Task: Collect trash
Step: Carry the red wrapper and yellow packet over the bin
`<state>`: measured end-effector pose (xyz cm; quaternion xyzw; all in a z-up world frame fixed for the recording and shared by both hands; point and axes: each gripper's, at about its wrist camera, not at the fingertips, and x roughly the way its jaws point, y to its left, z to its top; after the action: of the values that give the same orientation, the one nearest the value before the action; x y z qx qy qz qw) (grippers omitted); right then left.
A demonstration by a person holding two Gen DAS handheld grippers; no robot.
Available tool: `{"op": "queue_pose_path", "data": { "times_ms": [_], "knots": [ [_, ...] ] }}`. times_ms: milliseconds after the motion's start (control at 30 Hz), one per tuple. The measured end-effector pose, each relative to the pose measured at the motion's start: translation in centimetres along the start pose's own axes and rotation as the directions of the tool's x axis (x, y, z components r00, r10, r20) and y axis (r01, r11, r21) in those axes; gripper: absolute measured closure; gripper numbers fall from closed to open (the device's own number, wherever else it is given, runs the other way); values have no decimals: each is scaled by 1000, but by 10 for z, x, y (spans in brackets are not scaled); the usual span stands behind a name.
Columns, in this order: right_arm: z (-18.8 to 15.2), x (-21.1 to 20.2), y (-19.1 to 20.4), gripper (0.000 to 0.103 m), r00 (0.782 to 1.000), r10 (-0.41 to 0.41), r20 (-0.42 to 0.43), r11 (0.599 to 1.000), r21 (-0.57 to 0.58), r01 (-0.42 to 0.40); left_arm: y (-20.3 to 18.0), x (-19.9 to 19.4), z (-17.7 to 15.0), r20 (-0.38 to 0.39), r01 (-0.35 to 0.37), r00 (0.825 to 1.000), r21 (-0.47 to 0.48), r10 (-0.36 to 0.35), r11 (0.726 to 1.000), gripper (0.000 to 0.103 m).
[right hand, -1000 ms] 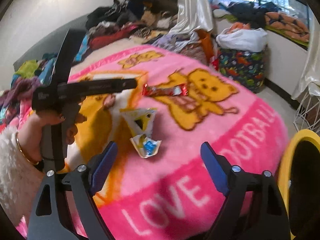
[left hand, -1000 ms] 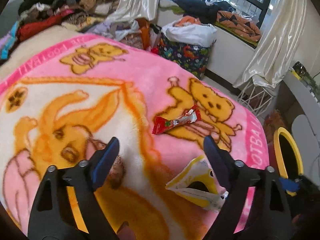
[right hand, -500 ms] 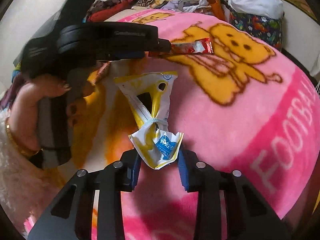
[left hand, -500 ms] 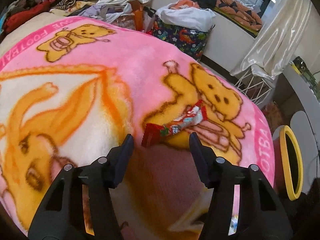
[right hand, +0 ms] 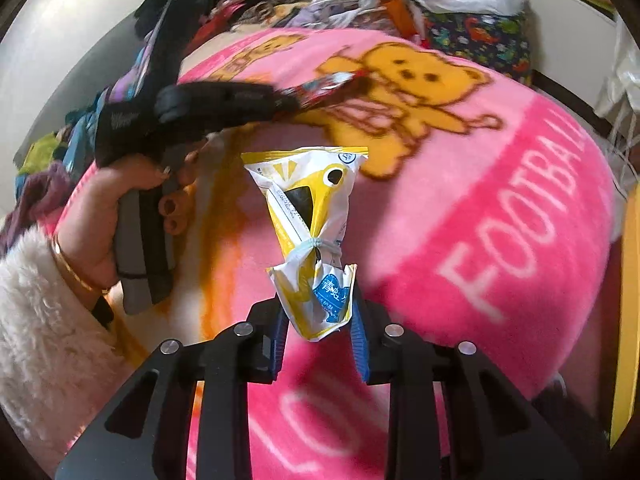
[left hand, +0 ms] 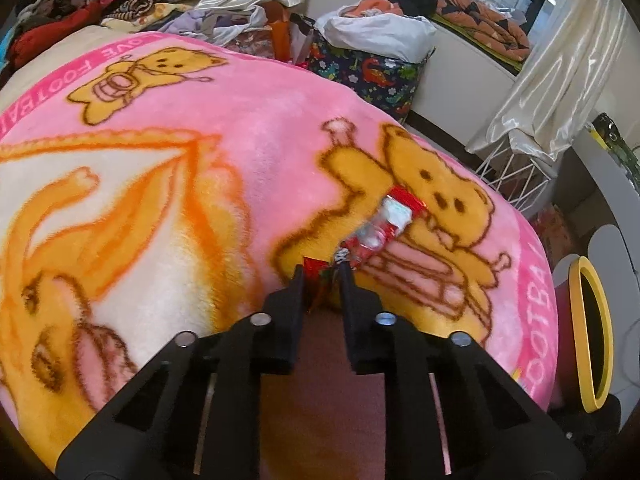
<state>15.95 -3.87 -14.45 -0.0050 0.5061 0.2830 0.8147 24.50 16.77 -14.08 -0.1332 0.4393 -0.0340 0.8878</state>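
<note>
Your left wrist camera looks forward along its own fingers, tilted down and close over the pink blanket (left hand: 256, 128), facing the window side with the yellow-rimmed bin (left hand: 592, 336) at its right edge. Your right wrist camera sits just as near the blanket (right hand: 500, 184) but aims across it leftward, so it catches the left gripper (right hand: 296, 100) from the side. Both views share the red wrapper (left hand: 380, 228) (right hand: 324, 84) on the printed bear and the flowered basket (left hand: 372, 68) (right hand: 484, 36) beyond.

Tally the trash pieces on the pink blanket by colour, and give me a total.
Red wrapper, pinched by the left gripper: 1
Yellow-and-white packet, pinched by the right gripper: 1
Total: 2
</note>
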Motion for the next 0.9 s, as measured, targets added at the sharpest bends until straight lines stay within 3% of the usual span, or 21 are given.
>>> {"op": "queue_pose_path", "data": {
  "times_ms": [400,900],
  "knots": [
    [-8,-56,-31,78,994,-40,106,998,53,35,-41,-31,-14,65,44,997,76,-49,996,98],
    [-21,-117,-83,78,970,-113,215,984,159,79,-115,-63,-24,123,130,981,164,-151,978,99]
  ]
}}
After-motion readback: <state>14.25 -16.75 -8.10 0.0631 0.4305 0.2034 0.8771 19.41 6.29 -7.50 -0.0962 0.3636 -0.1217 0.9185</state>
